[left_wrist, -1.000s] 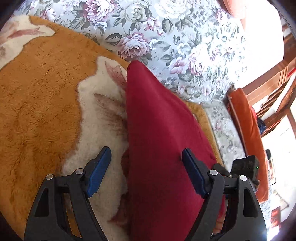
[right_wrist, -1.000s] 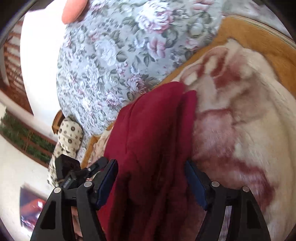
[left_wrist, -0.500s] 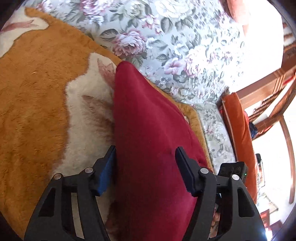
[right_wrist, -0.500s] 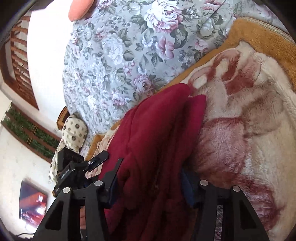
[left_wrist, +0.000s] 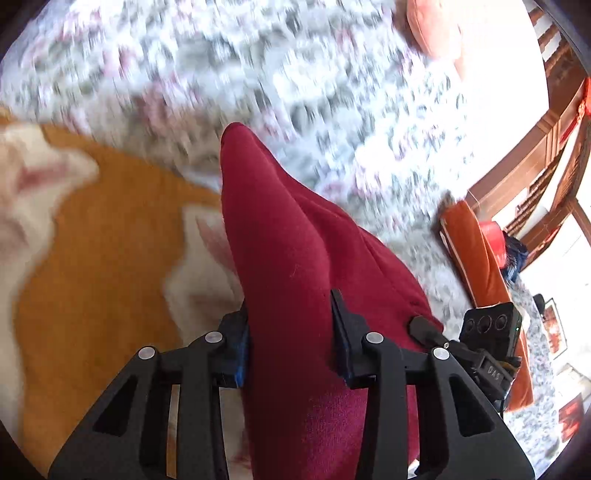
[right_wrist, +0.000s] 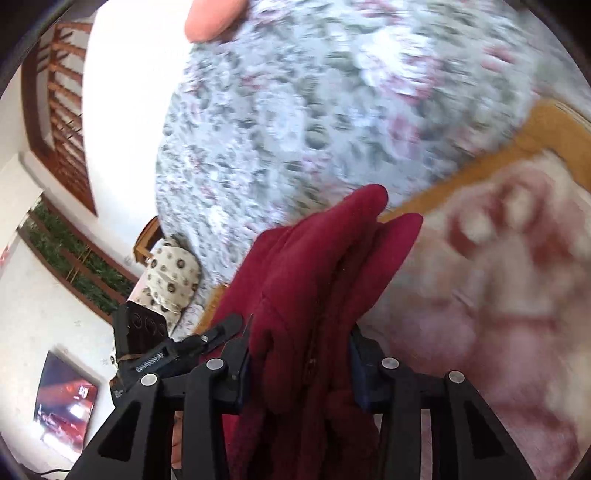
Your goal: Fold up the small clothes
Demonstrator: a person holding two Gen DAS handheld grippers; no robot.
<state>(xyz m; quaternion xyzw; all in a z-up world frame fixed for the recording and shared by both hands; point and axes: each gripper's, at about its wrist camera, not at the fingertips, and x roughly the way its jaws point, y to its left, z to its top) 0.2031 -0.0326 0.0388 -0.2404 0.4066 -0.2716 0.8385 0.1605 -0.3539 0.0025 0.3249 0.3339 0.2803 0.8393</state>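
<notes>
A dark red fleece garment (left_wrist: 280, 229) runs up between the fingers of my left gripper (left_wrist: 290, 314). Its jaws are closing and both blue pads press into the cloth. The far corner stands raised off the orange and cream blanket (left_wrist: 103, 258). In the right wrist view the same red garment (right_wrist: 325, 258) is bunched in folds between the fingers of my right gripper (right_wrist: 301, 332). These jaws are closing too, and the pads pinch the folds. Each gripper holds one end, side by side, and the other one's camera block shows at the edge of each view.
A floral bed cover (left_wrist: 295, 74) lies beyond the blanket. An orange cushion (left_wrist: 476, 258) sits at the right and a pink cushion (left_wrist: 432, 33) at the top. A spotted cream pillow (right_wrist: 170, 273) lies at the left of the right wrist view, by the white wall.
Both grippers have narrowed from wide open onto the red garment and risen with it. The cloth's far corner now lifts off the blanket, and the background blurs with the motion.
</notes>
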